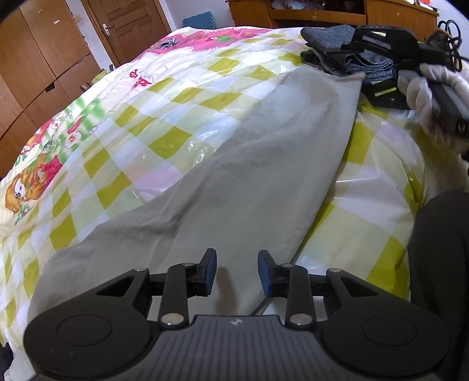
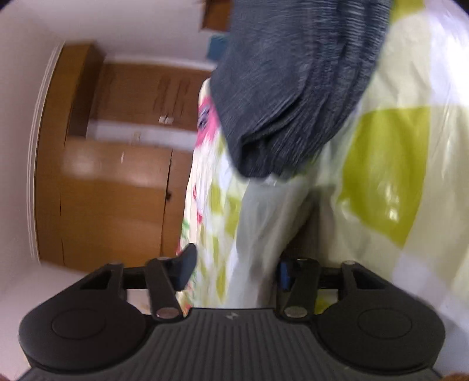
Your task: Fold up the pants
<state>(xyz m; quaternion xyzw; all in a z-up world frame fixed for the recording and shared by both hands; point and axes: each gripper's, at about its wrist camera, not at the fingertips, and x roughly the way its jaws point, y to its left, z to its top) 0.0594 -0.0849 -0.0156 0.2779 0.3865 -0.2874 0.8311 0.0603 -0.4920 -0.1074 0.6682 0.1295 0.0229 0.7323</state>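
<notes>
Light grey pants (image 1: pixel 263 164) lie flat on the bed, stretching from my left gripper toward the far right. My left gripper (image 1: pixel 237 272) is open and empty, just above the near end of the pants. My right gripper (image 2: pixel 234 269) is open, turned on its side, with the far end of the grey pants (image 2: pixel 263 222) between its fingers. It also shows in the left wrist view (image 1: pixel 378 58), held by a gloved hand at the far end of the pants, beside a dark grey folded garment (image 1: pixel 346 49). That garment hangs blurred in the right wrist view (image 2: pixel 293 88).
The bed has a shiny yellow-green checked cover (image 1: pixel 164 96) with cartoon prints. Brown wardrobes (image 1: pixel 38 58) and a door (image 1: pixel 126 26) stand behind on the left, a wooden shelf (image 1: pixel 322 11) at the back. A dark-clothed leg (image 1: pixel 439 263) is at the right.
</notes>
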